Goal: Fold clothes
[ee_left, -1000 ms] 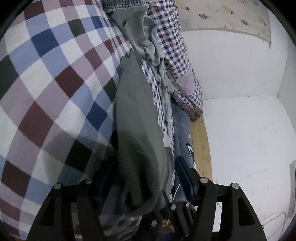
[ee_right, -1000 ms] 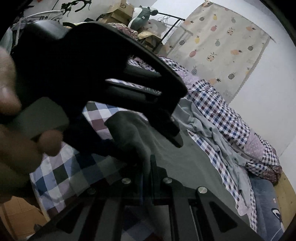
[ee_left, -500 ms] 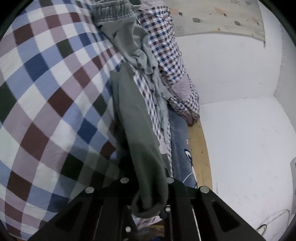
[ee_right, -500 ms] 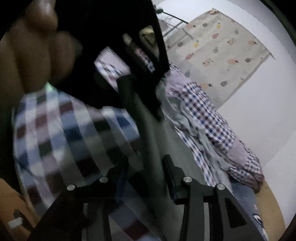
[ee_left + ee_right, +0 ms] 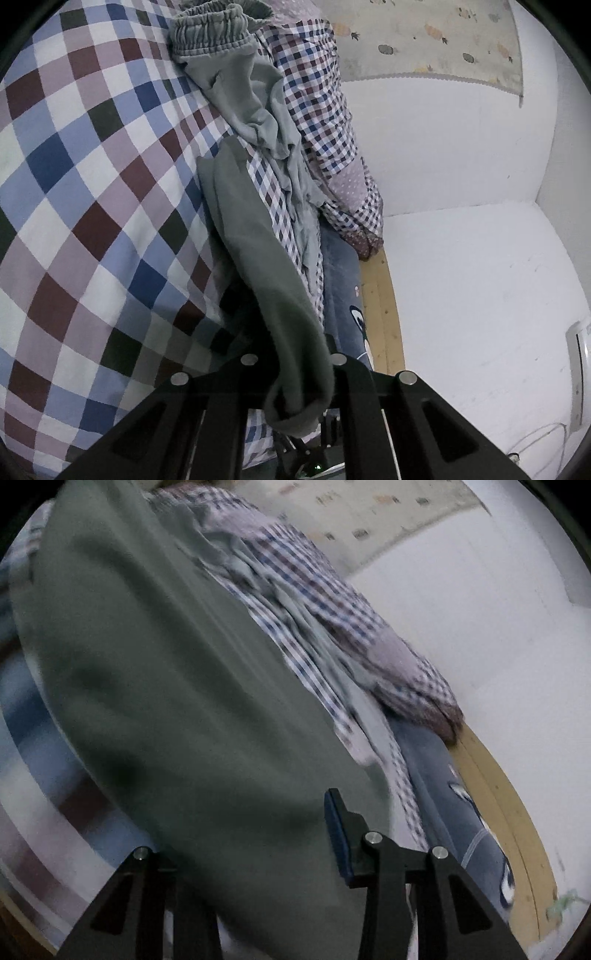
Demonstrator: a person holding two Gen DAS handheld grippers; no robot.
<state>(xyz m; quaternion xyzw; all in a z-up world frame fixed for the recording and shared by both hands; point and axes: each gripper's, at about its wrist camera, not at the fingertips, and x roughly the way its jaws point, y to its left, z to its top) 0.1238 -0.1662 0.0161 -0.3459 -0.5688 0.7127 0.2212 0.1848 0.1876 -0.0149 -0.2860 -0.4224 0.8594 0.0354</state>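
Left wrist shows your left gripper [image 5: 295,369] pinching the soft, floppy grey-green knit garment [image 5: 255,236]; right gripper [image 5: 240,834] gapes wide over it, so grab the hem edge

A bedroom; checked bedsheet [image 5: 92,192]; wooden bed frame [image 5: 380,302].

Matt green cloth garment [image 5: 258,258]
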